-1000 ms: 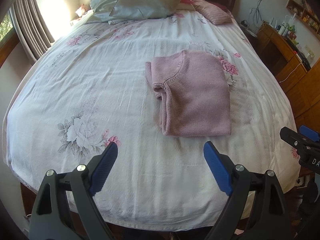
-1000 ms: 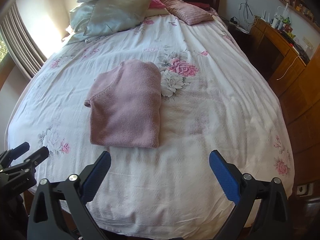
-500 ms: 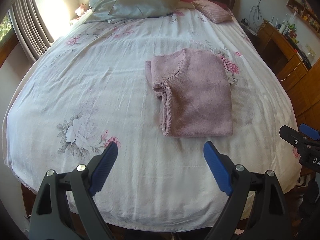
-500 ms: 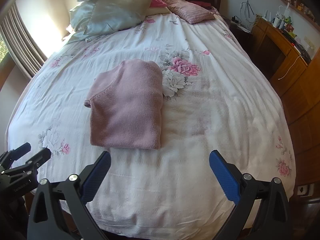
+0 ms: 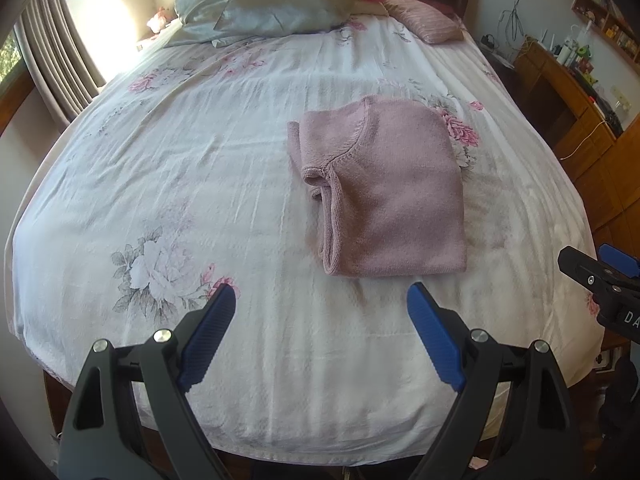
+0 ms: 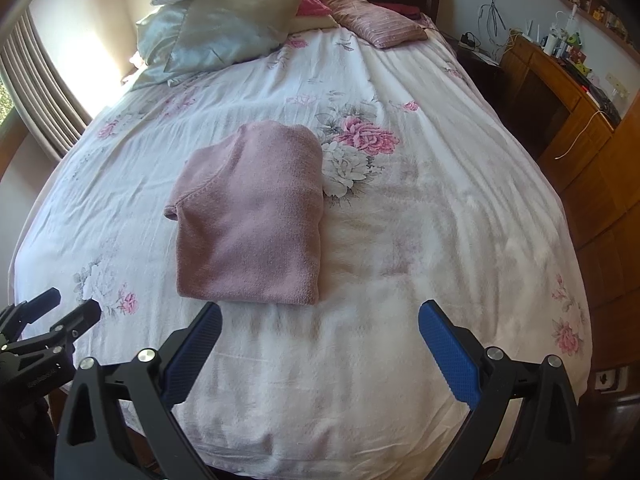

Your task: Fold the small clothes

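Your folded pink sweater lay on the bed, its inner layers hidden. Your left hand-held gripper and right hand-held gripper were spread wide, holding nothing.

A dusty-pink knit sweater lies mid-frame on a white bedspread printed with pink and grey roses, silvery pale-blue pillows at upper left, honey-brown wooden cabinets at right, royal-blue pads on black grippers below.

Dusty-pink knit sweater already folded into a neat rectangle, flat on my floral bedspread, neckline facing left, mid-bed, untouched.
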The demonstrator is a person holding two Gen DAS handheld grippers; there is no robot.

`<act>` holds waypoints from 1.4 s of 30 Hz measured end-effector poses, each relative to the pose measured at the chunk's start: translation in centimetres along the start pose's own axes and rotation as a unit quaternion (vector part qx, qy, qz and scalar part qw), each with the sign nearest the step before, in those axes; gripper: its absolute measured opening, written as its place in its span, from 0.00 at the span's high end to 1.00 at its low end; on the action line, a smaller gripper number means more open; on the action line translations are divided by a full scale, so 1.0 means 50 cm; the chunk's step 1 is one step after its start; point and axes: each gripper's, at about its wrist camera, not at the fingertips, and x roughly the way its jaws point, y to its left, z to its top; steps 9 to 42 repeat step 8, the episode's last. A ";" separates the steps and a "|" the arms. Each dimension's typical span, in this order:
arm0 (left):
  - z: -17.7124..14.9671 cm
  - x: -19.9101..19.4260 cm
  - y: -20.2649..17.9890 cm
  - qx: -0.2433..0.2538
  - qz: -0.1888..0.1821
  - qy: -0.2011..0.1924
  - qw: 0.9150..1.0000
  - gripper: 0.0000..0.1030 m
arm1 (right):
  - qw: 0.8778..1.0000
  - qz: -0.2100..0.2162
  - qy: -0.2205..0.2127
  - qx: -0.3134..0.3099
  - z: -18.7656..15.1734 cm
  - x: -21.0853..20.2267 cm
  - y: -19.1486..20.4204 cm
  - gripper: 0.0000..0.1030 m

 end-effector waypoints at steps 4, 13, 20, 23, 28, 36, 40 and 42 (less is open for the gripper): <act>0.001 0.001 -0.002 -0.001 0.000 0.001 1.000 0.15 | 1.000 -0.005 0.007 -0.002 0.003 0.005 -0.003 0.04; 0.001 0.001 -0.005 0.000 0.000 -0.001 1.000 0.15 | 1.000 0.000 -0.001 -0.001 0.007 -0.005 -0.006 0.04; 0.001 0.001 -0.005 0.000 0.000 -0.001 1.000 0.15 | 1.000 0.000 -0.001 -0.001 0.007 -0.005 -0.006 0.04; 0.001 0.001 -0.005 0.000 0.000 -0.001 1.000 0.15 | 1.000 0.000 -0.001 -0.001 0.007 -0.005 -0.006 0.04; 0.001 0.001 -0.005 0.000 0.000 -0.001 1.000 0.15 | 1.000 0.000 -0.001 -0.001 0.007 -0.005 -0.006 0.04; 0.001 0.001 -0.005 0.000 0.000 -0.001 1.000 0.15 | 1.000 0.000 -0.001 -0.001 0.007 -0.005 -0.006 0.04; 0.001 0.001 -0.005 0.000 0.000 -0.001 1.000 0.15 | 1.000 0.000 -0.001 -0.001 0.007 -0.005 -0.006 0.04; 0.001 0.001 -0.005 0.000 0.000 -0.001 1.000 0.15 | 1.000 0.000 -0.001 -0.001 0.007 -0.005 -0.006 0.04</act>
